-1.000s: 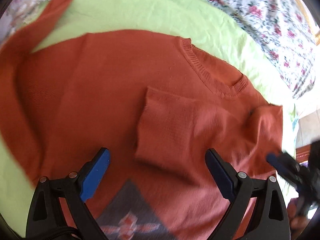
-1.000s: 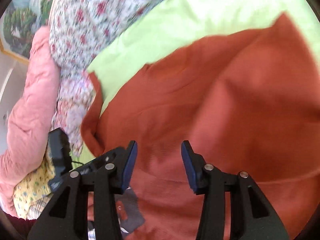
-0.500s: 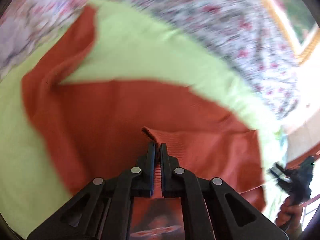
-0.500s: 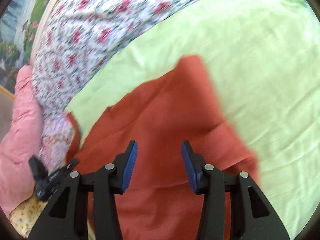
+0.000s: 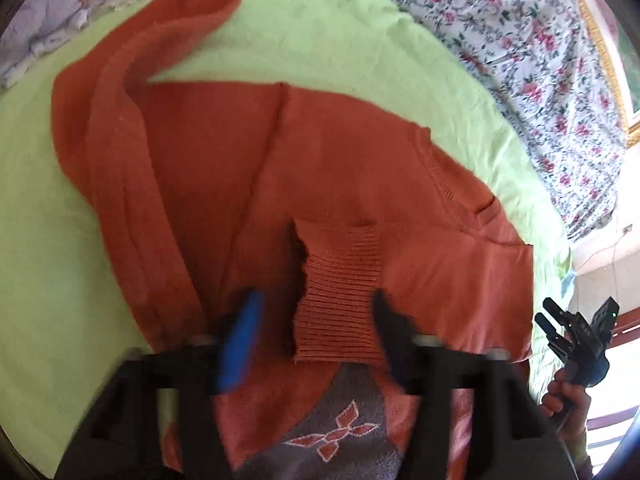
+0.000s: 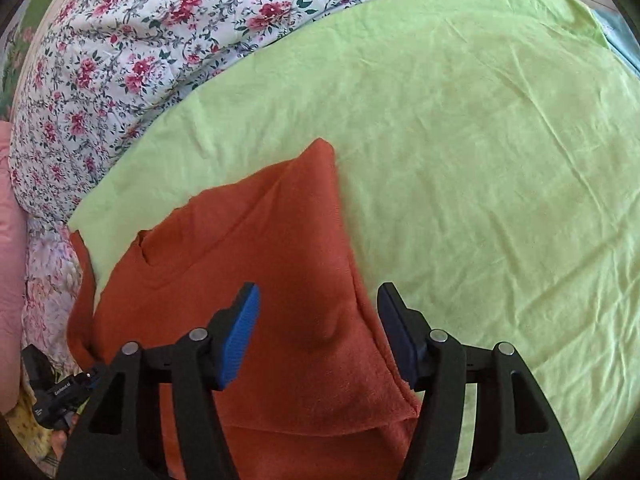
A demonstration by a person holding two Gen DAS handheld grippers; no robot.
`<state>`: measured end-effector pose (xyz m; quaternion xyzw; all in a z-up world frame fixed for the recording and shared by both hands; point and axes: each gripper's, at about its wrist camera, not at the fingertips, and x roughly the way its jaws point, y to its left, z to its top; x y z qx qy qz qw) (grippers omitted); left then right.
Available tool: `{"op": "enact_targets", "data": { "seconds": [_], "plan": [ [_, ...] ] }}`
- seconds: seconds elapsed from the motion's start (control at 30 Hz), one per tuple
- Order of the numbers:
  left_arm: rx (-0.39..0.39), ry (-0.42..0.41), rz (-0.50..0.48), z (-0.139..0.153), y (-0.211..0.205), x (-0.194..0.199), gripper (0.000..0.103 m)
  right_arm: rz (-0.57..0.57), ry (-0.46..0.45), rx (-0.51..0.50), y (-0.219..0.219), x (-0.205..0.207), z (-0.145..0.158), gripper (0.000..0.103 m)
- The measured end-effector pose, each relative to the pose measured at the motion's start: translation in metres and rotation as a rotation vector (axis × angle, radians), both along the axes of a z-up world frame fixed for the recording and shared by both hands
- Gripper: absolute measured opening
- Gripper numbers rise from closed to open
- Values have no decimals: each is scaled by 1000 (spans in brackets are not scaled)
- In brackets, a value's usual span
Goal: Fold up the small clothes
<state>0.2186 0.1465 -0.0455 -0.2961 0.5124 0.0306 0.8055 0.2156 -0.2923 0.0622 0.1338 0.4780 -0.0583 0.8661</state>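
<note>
Two grippers: both mine, one in each hand, both angled down over the bed.
Left sleeve: I see the far sleeve of the orange sweater stretched out along the left side of the left wrist view, running up toward the top edge.
Green sheet: the sweater lies flat on a lime sheet, which covers the floral bedspread.
Left gripper: blurred in my view; its jaws have just been opening and now stand apart, with the ribbed cuff of the folded-in sleeve lying between them. The blue pad sits clear of the cuff on its left; I see no pinch.
Sweater front: a grey patch with an orange cross motif shows just under the cuff, near the bottom edge.
Neckline: the ribbed collar curves to the right of the cuff.
Far right of left view: I see my other hand holding its gripper beside the sweater's edge.
Right gripper: its jaws have just been opening too; they stand moderately wide, hovering over a peaked fold of the sweater, with cloth between but not pressed by the pads.
Right of that: bare lime sheet, wrinkled.
</note>
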Motion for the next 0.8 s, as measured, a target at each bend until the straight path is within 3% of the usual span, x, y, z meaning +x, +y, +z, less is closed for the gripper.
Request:
{"op": "enact_targets", "data": {
  "seconds": [0.13, 0.2, 0.23, 0.27, 0.33, 0.4, 0.53, 0.8],
  "plan": [
    [12, 24, -32, -9, -17, 16, 61, -6, 12, 5, -2, -4, -4, 63],
    [72, 25, -92, -12, -34, 26, 31, -12, 15, 11, -3, -5, -5, 63],
    [95, 27, -132, -13, -43, 30, 2, -15, 15, 12, -4, -5, -5, 63],
    [110, 25, -143, -11, -47, 31, 3, -20, 13, 14, -5, -6, -5, 63],
    [129, -77, -141, 14, -48, 17, 2, -29, 10, 16, -6, -7, -2, 63],
    [145, -126, -113, 25, -39, 4, 2, -34, -9, 17, -9, -10, 3, 63],
    [156, -21, -69, -1, -16, -1, 2, -35, -13, 4, -12, -7, 3, 64],
    [164, -44, -79, 3, -24, -2, 2, 41, 36, -48, 10, 12, -18, 64]
  ]
}}
